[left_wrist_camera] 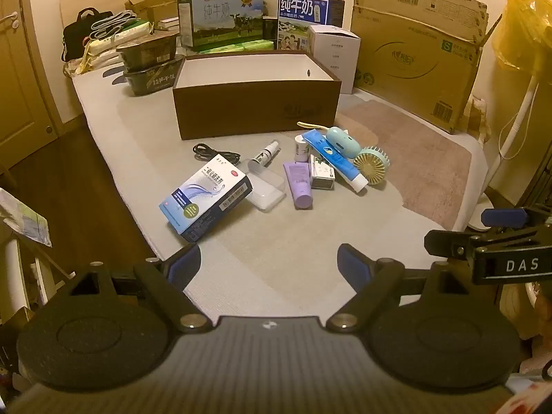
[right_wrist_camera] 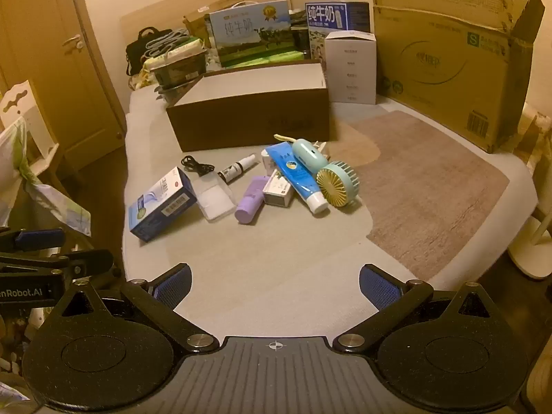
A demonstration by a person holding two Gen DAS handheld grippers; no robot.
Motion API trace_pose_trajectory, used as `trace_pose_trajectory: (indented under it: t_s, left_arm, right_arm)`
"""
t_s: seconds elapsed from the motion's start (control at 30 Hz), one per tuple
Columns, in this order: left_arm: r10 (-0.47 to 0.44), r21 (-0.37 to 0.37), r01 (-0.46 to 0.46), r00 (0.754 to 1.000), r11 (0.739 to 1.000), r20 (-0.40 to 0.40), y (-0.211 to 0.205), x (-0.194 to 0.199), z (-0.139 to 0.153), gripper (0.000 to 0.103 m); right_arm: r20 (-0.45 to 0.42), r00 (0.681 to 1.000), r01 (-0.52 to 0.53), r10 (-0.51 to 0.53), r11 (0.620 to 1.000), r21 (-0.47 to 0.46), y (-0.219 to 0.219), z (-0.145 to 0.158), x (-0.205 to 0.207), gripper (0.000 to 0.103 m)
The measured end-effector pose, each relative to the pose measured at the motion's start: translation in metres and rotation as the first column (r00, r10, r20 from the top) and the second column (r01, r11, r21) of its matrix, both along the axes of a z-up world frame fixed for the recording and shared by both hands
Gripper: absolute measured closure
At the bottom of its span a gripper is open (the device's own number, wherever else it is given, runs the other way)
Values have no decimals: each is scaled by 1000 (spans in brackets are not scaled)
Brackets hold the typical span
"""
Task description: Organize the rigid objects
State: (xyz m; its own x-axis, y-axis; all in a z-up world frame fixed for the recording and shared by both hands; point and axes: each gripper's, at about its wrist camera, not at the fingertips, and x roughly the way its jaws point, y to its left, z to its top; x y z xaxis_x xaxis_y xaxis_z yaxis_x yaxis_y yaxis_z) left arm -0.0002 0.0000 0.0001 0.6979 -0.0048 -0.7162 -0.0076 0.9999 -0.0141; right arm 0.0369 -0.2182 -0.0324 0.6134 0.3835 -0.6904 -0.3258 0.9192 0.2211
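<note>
While both grippers, left [left_wrist_camera: 269, 262] and right [right_wrist_camera: 275, 283], hover with fingers spread and empty, the bed [left_wrist_camera: 276, 241] carries: open brown box [left_wrist_camera: 257, 110]; before it, blue carton [left_wrist_camera: 206, 197], purple tube [left_wrist_camera: 299, 184], toothpaste [left_wrist_camera: 336, 158], green fan [left_wrist_camera: 371, 169].

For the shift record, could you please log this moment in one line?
left gripper: open, empty | right gripper: open, empty | brown box: empty | items: loose on bed

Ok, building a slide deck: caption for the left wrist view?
Open left gripper hovers before scattered toiletries, a mint fan and an empty brown box.
</note>
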Motion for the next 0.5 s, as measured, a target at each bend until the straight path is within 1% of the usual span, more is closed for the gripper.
trace_pose_trajectory:
  t_s: [0.5]
  left_arm:
    - [-1, 0, 1, 1000, 1000, 0, 0, 0, 0, 18]
  right_arm:
    - [0, 1000, 0, 0, 1000, -4, 0, 0, 1, 0]
